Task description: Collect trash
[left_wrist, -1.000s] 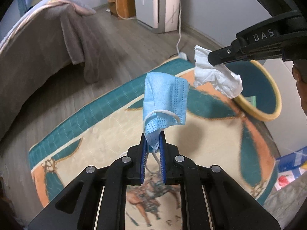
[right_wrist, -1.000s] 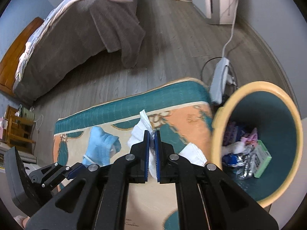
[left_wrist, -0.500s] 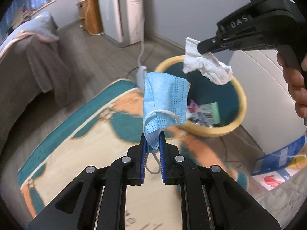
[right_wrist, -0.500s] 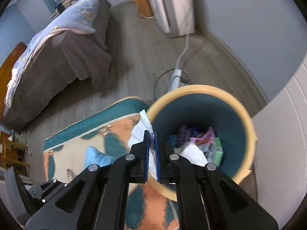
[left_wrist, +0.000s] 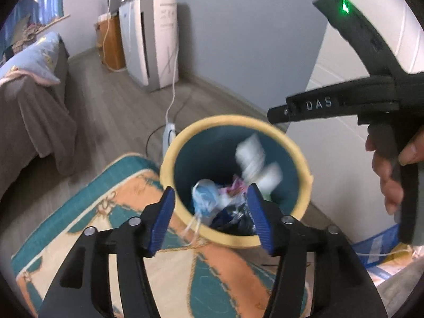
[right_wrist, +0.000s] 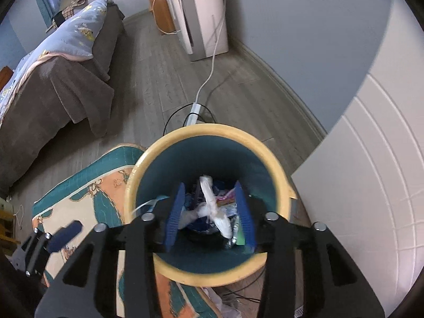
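Note:
A round bin [left_wrist: 304,175] with a yellow rim and teal inside stands on the floor at the rug's edge; it also shows in the right wrist view [right_wrist: 281,175]. My left gripper [left_wrist: 210,217] is open and empty above the bin's near rim. The blue face mask [left_wrist: 204,198] is blurred, falling inside the bin. My right gripper [right_wrist: 210,212] is open over the bin's middle, and the white tissue [right_wrist: 212,206] drops below it, also blurred in the left wrist view [left_wrist: 254,156]. Several wrappers lie in the bin's bottom.
A patterned teal and orange rug [left_wrist: 106,225] lies left of the bin. A power strip with cables [right_wrist: 194,111] lies behind the bin. A bed with a brown blanket [right_wrist: 53,92] is at the left, a white appliance [right_wrist: 206,13] at the back, and a white cabinet [right_wrist: 371,185] at the right.
Both grippers moved over the bin and opened. The face mask left my left gripper and the tissue left my right gripper; both are falling into the bin.

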{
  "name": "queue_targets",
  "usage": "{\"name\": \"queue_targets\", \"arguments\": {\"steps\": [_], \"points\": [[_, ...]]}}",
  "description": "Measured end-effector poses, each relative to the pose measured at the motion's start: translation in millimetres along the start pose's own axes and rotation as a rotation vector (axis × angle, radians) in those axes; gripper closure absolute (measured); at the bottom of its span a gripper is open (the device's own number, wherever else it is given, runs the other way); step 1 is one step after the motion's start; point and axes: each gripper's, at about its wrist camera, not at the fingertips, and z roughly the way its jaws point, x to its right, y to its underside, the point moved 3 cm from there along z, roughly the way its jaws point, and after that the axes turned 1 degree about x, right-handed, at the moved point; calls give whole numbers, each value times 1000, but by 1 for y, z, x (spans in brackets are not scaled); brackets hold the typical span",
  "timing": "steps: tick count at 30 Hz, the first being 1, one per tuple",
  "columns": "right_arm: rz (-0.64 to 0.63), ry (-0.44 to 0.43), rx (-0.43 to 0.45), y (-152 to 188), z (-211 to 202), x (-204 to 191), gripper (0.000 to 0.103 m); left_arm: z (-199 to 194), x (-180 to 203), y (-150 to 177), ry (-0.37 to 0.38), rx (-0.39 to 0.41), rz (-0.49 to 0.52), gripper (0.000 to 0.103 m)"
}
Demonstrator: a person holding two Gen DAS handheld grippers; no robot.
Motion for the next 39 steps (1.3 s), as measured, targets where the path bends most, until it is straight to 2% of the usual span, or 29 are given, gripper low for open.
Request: {"name": "queue_targets", "arguments": {"steps": [2, 4, 6, 7, 9, 15, 19, 24, 32, 39], "points": [[25, -10, -6, 4, -12, 11, 54, -12, 1, 2, 0, 9, -1, 38], [44, -25, -1, 8, -24, 17, 41, -22, 1, 2, -3, 18, -8, 33], [31, -24, 6, 16, -36, 19, 39, -36, 0, 1, -5, 32, -19, 23], [17, -17, 10, 20, -41, 18, 34, -43, 0, 0, -12, 42, -26, 20], [-16, -12, 20, 31, -51, 16, 24, -56, 1, -2, -19, 60, -45, 9], [-58, -3, 63, 55, -76, 18, 5, -79, 6, 2, -50, 64, -103, 6], [-86, 39, 91, 70, -87, 29, 6, -83, 10, 11, -72, 30, -92, 6], [-66, 29, 93, 74, -87, 38, 6, -81, 7, 19, -102, 7, -74, 6], [-147, 49, 107, 75, -88, 17, 6, -69, -8, 23, -117, -23, -104, 6], [-155, 54, 106, 76, -89, 13, 6, -68, -15, 26, -127, -33, -118, 6]]}}
